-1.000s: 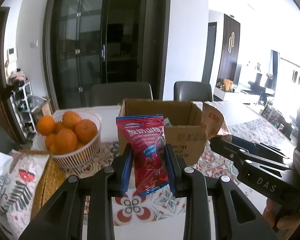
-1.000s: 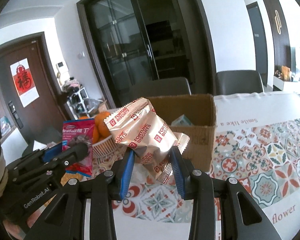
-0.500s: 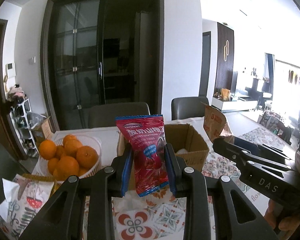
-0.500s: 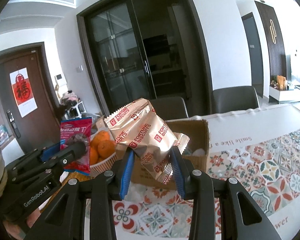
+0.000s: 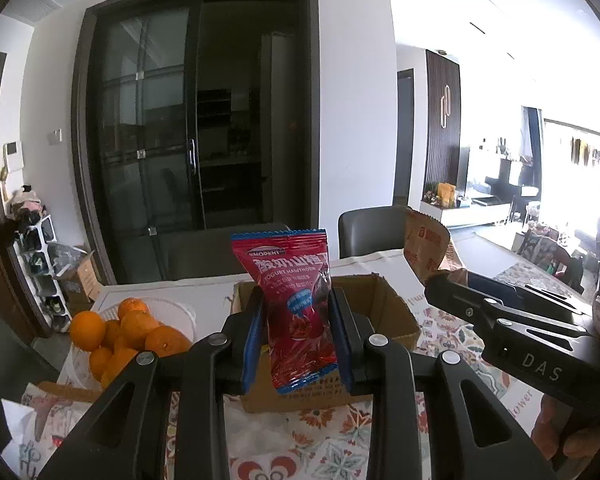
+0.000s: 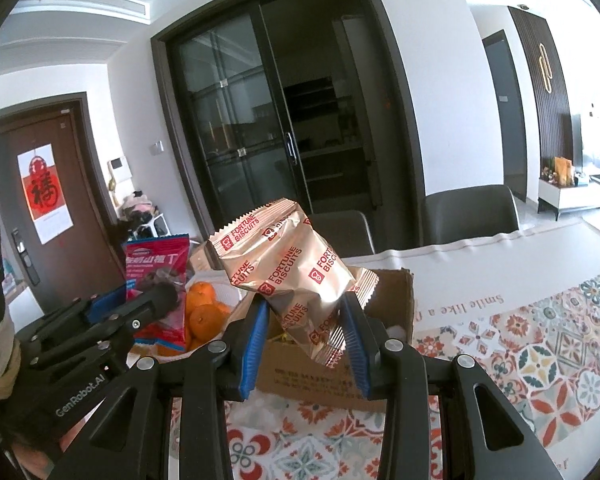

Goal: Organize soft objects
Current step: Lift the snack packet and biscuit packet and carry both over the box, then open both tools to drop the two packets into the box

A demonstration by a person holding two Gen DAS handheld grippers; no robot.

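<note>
My left gripper (image 5: 296, 320) is shut on a red snack packet (image 5: 296, 304), held upright above the table in front of an open cardboard box (image 5: 396, 320). My right gripper (image 6: 304, 320) is shut on a gold Fortune Biscuits packet (image 6: 288, 276), held tilted above the near side of the same box (image 6: 396, 300). The left gripper and red packet (image 6: 156, 276) also show at the left of the right wrist view. The right gripper (image 5: 500, 320) and a corner of the gold packet (image 5: 424, 248) show at the right of the left wrist view.
A white basket of oranges (image 5: 120, 332) stands left of the box on the patterned tablecloth (image 6: 540, 344). A wicker basket with printed cloth (image 5: 40, 408) sits at the near left. Dark chairs (image 6: 468, 216) stand behind the table.
Both grippers have risen with their packets still held; the box and oranges now sit lower in both views.
</note>
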